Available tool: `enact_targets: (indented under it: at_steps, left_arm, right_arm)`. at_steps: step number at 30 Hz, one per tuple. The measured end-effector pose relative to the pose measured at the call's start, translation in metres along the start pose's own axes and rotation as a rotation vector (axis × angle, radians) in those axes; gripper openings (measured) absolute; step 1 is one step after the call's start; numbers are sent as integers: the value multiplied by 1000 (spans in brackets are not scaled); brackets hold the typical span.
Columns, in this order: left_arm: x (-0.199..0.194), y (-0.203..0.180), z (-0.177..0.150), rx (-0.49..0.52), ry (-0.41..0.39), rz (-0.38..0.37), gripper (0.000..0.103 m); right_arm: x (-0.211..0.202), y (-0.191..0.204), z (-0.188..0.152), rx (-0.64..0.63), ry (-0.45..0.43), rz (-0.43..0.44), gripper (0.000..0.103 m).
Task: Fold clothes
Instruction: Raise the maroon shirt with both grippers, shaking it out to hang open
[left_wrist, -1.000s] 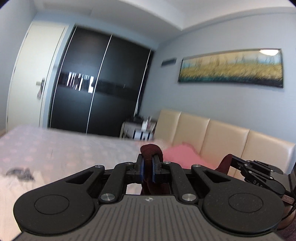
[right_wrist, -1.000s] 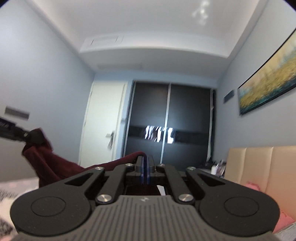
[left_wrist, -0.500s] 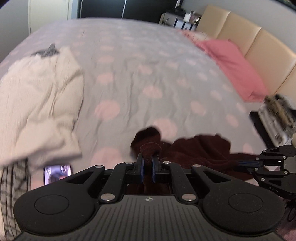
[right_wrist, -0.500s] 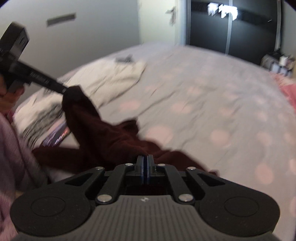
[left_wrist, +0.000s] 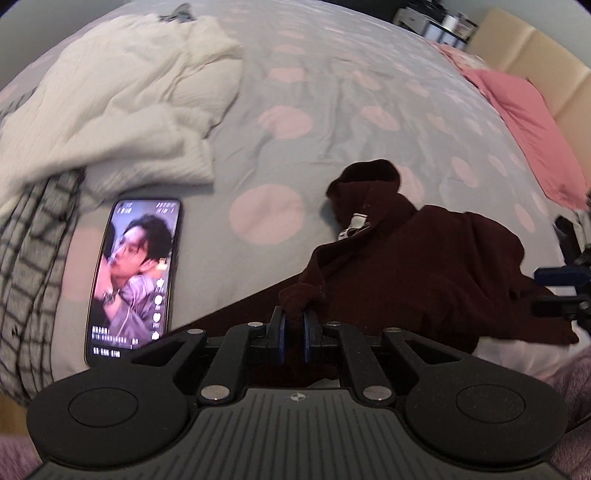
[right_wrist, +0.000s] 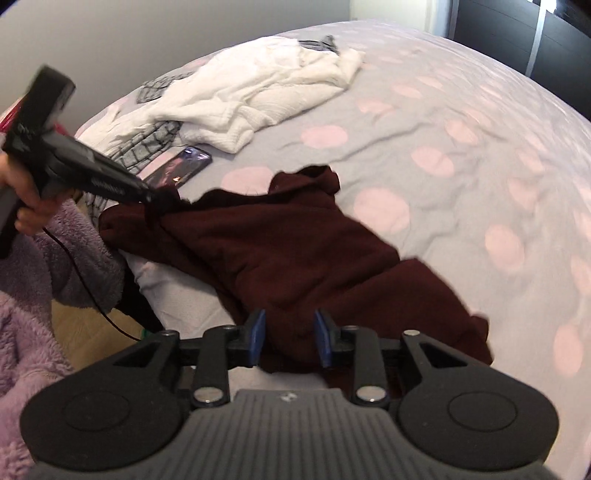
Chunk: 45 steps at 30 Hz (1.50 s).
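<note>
moved: both grippers dropped from mid-air, sweater (right_wrist: 295, 251) now lying on bed (right_wrist: 443, 122) | left gripper (left_wrist: 293, 325): pinching sweater edge | right gripper (right_wrist: 290, 338): jaws just opened, spread, fabric between | phone (left_wrist: 135, 273): 9 o'clock of sweater

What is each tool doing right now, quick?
Left tool: closed, pinching the dark red garment.
Right tool: open, just let go; the garment lies between its fingers, unpinched.
</note>
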<state>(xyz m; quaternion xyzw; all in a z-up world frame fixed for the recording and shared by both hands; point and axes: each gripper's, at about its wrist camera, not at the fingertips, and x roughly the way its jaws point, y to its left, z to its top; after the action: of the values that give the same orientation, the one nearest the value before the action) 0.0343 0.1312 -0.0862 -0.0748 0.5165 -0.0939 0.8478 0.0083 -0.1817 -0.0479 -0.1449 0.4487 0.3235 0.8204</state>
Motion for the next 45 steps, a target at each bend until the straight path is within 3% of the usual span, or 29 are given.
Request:
enact_targets:
  at_steps: [4,7,11,15,23,32,34,36,37,41,45]
  left_arm:
    - [2,-5,-14,-36,-23,68,8]
    - [6,-8,-21,-66,3,80,8]
    - [12,-7,-19,-57,51,91,9]
    - [21,-8,-17,-31,108,100,9]
    - [30,-7,-14,-1,135,95,10]
    - [31,-7,-16,-4,136,90,10]
    - [31,-8,-15,-1,137,93,10]
    - [31,-10,-15,2,137,97,10]
    - [30,-11,-15,6,135,99,10]
    - [20,-15,-14,21,87,102,9]
    - [-6,-18,-7,31,-45,85,6]
  right_arm:
    - [-6,-11,25,-120,25,5,39]
    - [15,-19,45,-225,40,-36,39]
    - [54,-17,66,-487,81,-93,38]
    - [91,-14,84,-705,122,-97,38]
    - [136,-5,112,-892,91,-32,38]
    - [157,0,119,-909,43,27,38]
    - [160,-2,121,-879,45,40,34]
    - [161,-1,124,-830,48,59,12]
    - [161,0,126,-807,47,55,10]
    - [150,5,129,-732,16,-23,7]
    - [126,3,134,-623,-62,-124,6]
